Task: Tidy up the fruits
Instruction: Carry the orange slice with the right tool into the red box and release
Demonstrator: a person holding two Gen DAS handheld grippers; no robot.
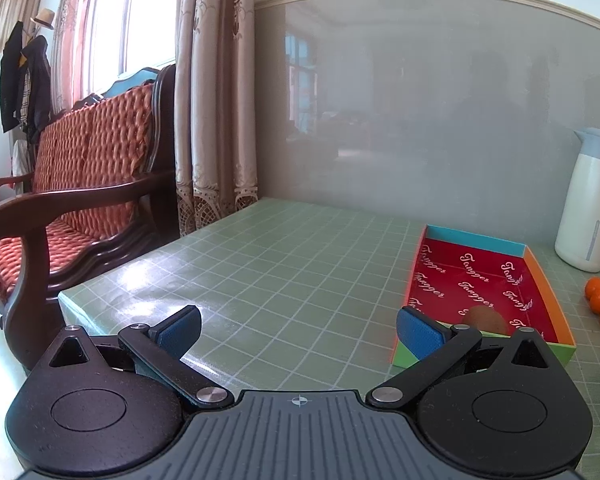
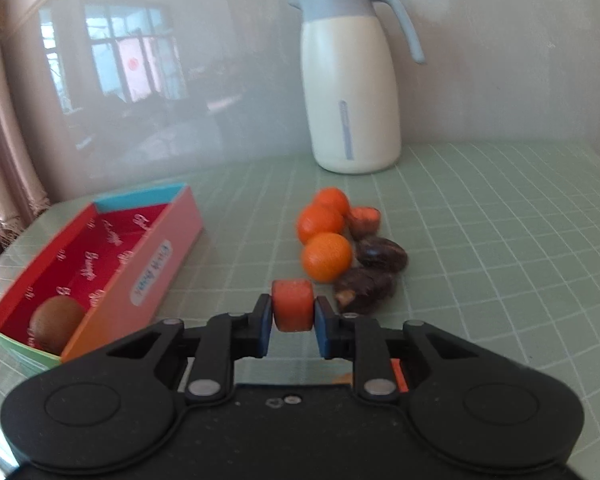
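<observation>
Right wrist view: the right gripper (image 2: 293, 322) was clamped on a short orange carrot-like chunk (image 2: 292, 304), pads on its flat cut ends, just in front of the loose fruit pile (image 2: 342, 246) on the green checked tablecloth (image 2: 500, 240). The piece looked light, firm and slightly slick, so gripping the ends seemed sound. The left gripper (image 1: 298, 330) stood open and empty beside the red-lined box (image 1: 540, 280) holding a kiwi (image 1: 485, 319).

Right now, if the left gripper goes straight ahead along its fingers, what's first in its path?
Probably just the bare green table, then the grey wall behind it. The open left gripper points left of the red box, which lies off to its right. Depth is hard to judge in this fisheye view.
</observation>
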